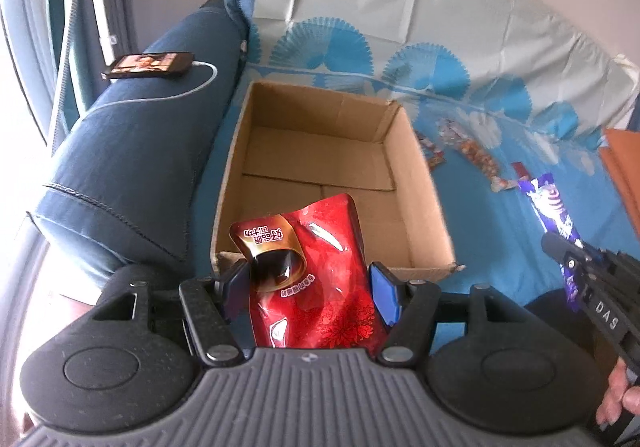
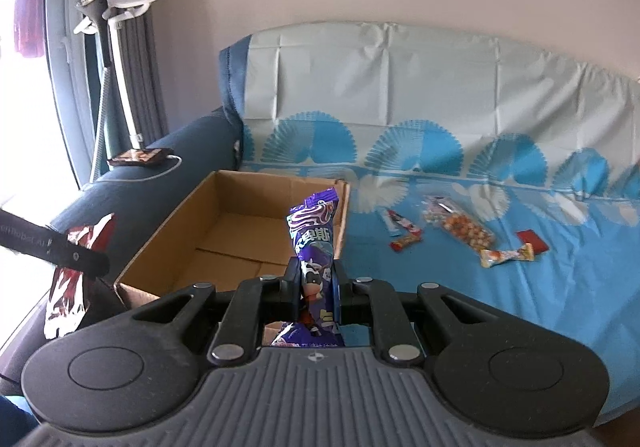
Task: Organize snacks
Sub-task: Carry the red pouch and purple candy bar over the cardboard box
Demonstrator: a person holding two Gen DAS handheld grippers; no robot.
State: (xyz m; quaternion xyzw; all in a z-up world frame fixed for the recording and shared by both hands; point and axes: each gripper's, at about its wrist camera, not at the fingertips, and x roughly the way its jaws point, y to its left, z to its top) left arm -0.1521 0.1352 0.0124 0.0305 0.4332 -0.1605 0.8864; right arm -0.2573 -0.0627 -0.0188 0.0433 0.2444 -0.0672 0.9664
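Clamped between the blue pads of the left gripper (image 1: 310,287): a glossy red foil snack pouch (image 1: 320,275), held upright by its sides and poised at the near edge of the open brown cardboard box (image 1: 416,183), apparently ready to drop inside. Shut tight on a slim purple plastic snack wrapper (image 2: 314,247): the right gripper (image 2: 318,283), raised just right of the box's near corner, seemingly waiting its turn. Nothing visible in the box so far, its floor bare where it shows, suggesting sorting barely begun. Scattered farther right on the blue fan-patterned sofa cover (image 2: 520,307): a clear bag of orange nuts (image 2: 464,227) and several small red candy wrappers (image 2: 404,237), well apart from the box. Left on the dark blue sofa armrest (image 1: 132,151), out of the way: a charging phone (image 1: 150,64).
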